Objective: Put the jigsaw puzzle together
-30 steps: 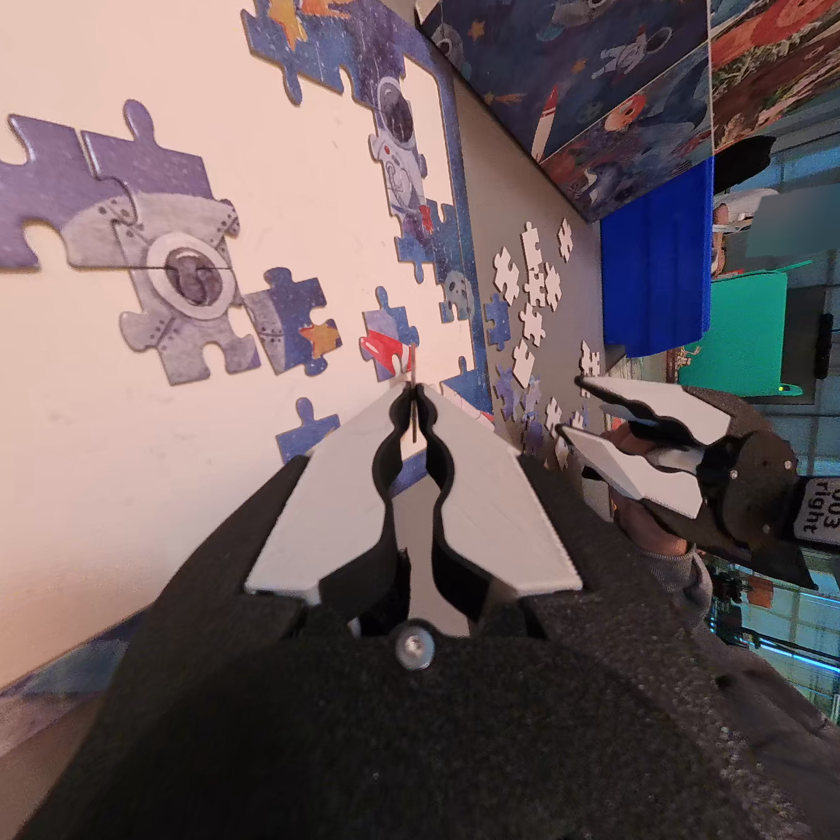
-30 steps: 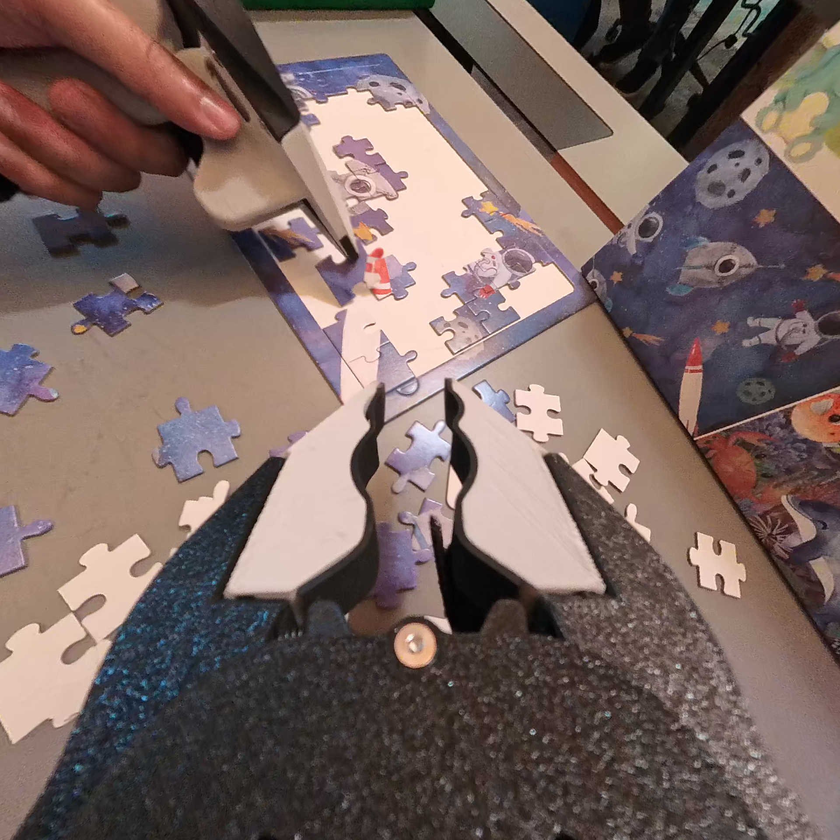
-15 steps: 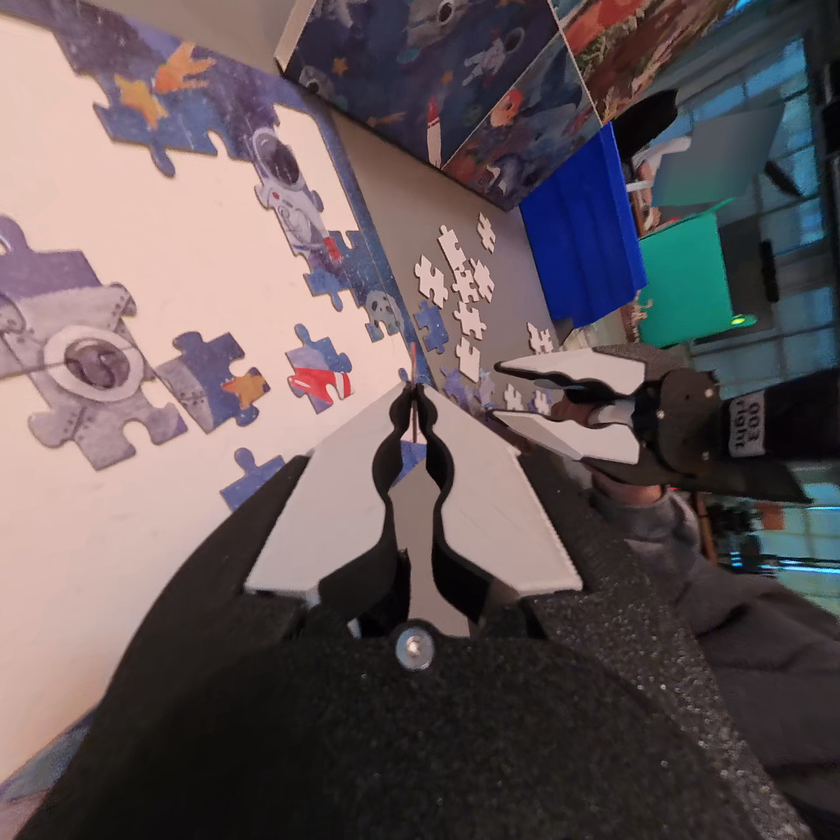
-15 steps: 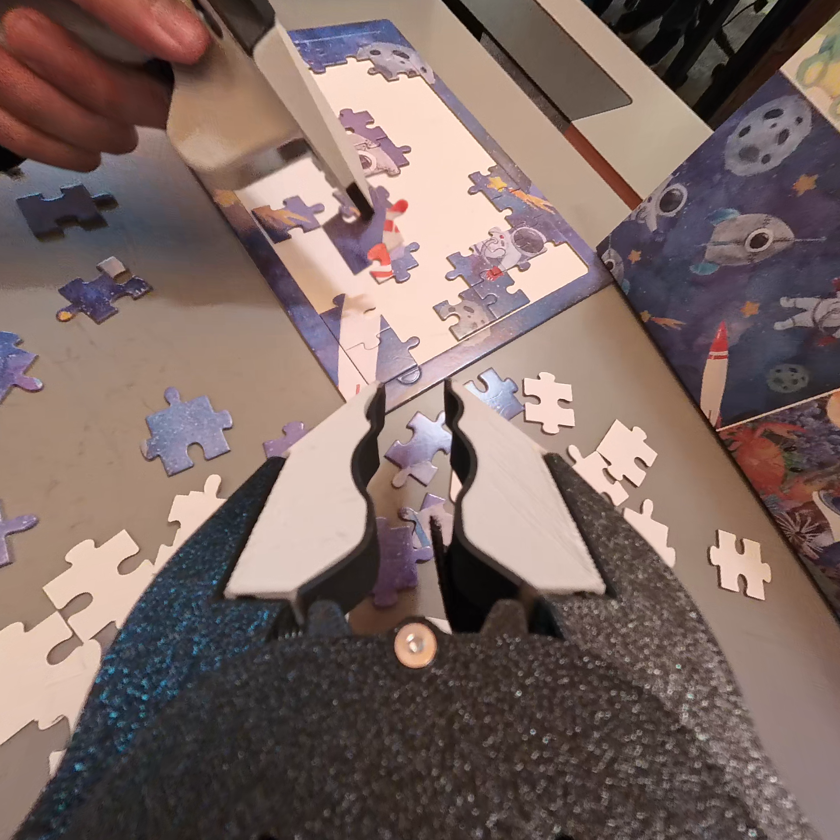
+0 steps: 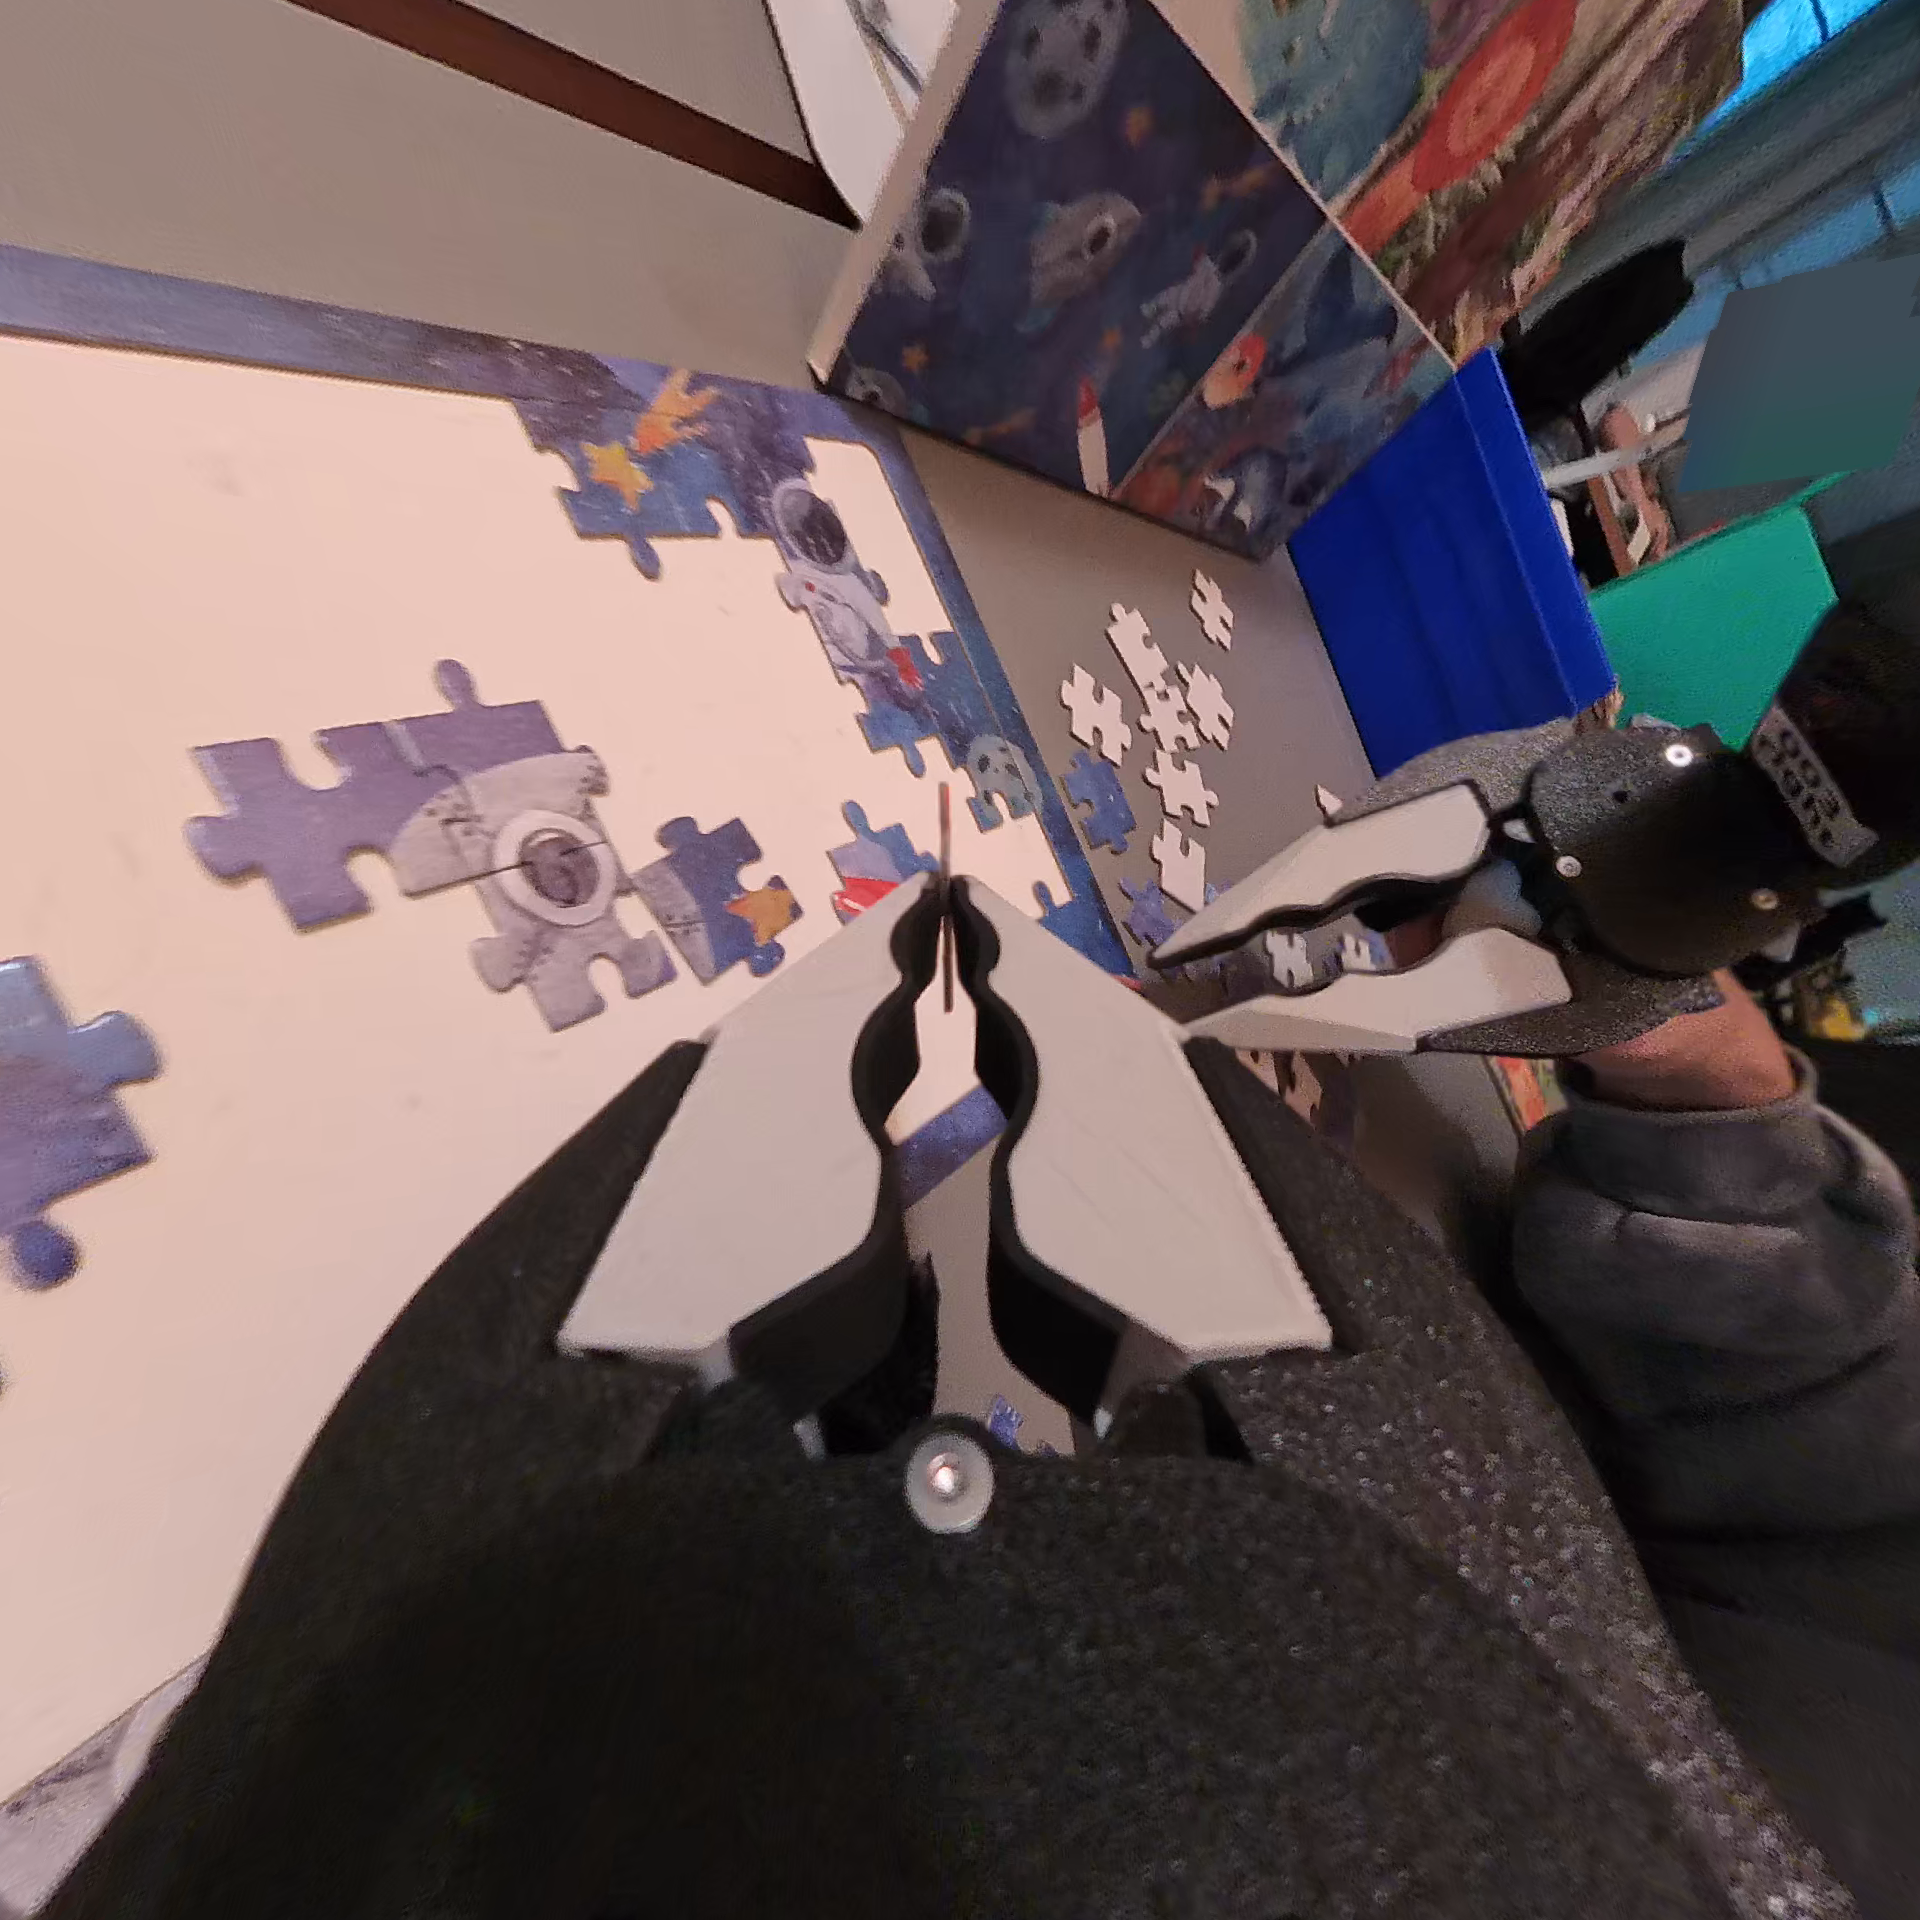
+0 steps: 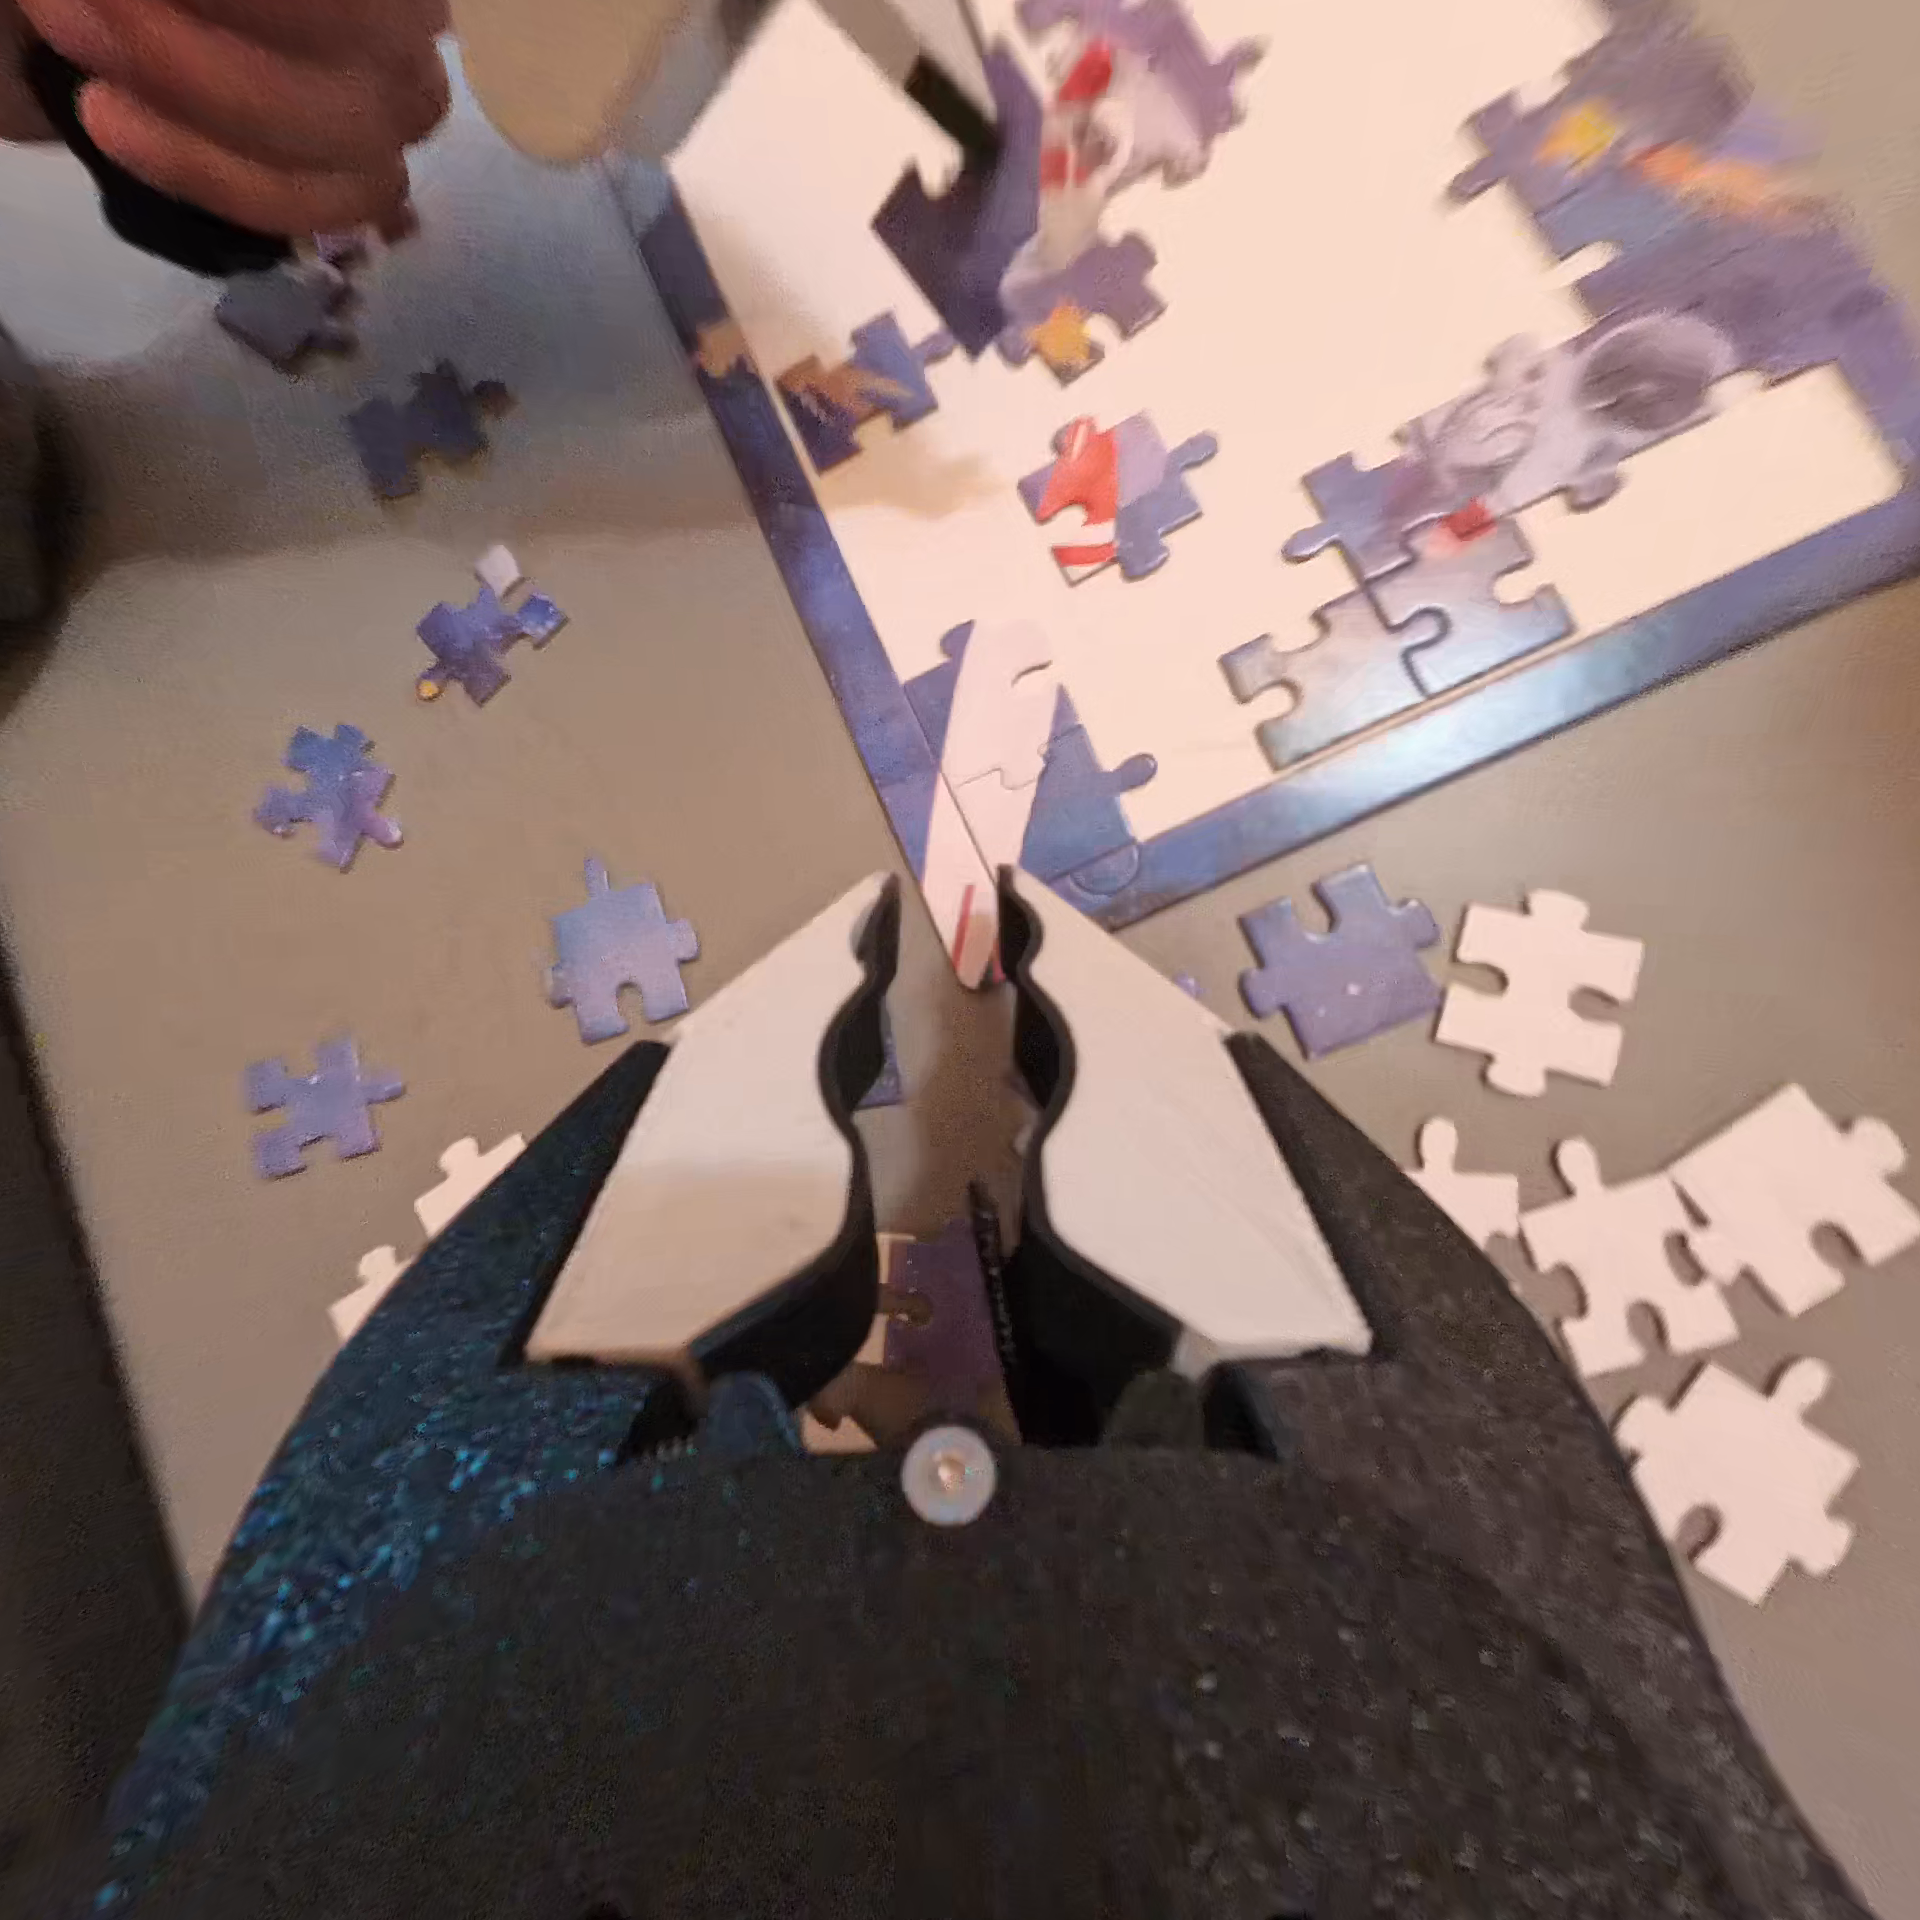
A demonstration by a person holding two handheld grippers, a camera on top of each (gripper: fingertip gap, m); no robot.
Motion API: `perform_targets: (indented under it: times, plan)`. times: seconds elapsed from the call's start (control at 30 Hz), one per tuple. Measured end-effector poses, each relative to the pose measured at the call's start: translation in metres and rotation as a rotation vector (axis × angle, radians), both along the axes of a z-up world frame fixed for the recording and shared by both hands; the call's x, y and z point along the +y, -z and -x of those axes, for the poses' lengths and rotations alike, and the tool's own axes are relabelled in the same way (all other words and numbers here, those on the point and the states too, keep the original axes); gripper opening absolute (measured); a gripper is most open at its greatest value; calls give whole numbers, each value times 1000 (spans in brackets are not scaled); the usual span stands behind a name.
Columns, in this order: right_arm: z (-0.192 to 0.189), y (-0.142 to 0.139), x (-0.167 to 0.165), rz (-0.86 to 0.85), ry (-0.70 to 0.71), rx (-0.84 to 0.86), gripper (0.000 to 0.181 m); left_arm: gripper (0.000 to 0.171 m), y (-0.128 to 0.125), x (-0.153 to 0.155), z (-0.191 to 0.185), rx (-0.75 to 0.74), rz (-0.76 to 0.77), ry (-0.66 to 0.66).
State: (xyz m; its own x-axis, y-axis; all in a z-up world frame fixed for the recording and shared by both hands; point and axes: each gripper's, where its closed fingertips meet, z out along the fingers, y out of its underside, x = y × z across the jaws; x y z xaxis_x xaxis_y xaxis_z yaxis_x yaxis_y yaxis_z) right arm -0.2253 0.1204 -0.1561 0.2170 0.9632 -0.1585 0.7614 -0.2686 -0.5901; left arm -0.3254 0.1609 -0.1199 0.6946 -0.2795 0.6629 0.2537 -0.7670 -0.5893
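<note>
A dark-blue puzzle piece (image 5: 947, 894) is pinched edge-on between the tips of the left gripper (image 5: 948, 902), whose jaws are closed right down onto the thin card, so only a sliver is seen at the centre of the left wrist view. It is carried upright like this, likely so that it can be lowered flat into a gap.

In the right wrist view the same piece (image 6: 951, 223) appears blurred at the upper centre, hanging above the puzzle tray (image 6: 831, 582), just over the red-and-white rocket pieces.

The tray is seen filling the left half of the left wrist view, its cream base mostly bare, with a grey spacecraft cluster (image 5: 520, 842) and an astronaut cluster (image 5: 831, 582) already seated.

The right gripper (image 6: 943, 896) is held slightly parted and empty, low over the grey table (image 6: 644, 582) at the tray's near corner, probably kept ready for the loose pieces (image 6: 1340, 956) scattered to both sides, several lying white side up.

The picture box (image 5: 1091, 312) is propped at the upper right, presumably as reference.
</note>
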Motion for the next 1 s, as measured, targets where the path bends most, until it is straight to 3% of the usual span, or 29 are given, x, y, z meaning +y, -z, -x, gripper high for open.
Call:
perform_targets:
  times: [0.1,0.27,0.37,0.67,0.87,0.93,1.0]
  plan:
    - [26,0,27,-65,-77,-81,35,1,-2,5,8,-41,-8,-33]
    - [70,0,51,17,-18,184,50,1,8,12,20,-9,-22,-41]
    - [70,2,53,-4,-1,283,44,1,0,11,14,-88,-29,-24]
    - [71,14,54,-173,-104,124,40,1,-7,1,2,-94,-39,52]
    - [75,18,52,-164,-125,93,39,1,-6,2,9,-97,-42,47]
    - [73,18,51,-153,-125,87,24,1,-2,2,9,-97,-28,48]
    - [71,18,55,-152,-106,83,23,1,2,1,7,-93,-11,54]
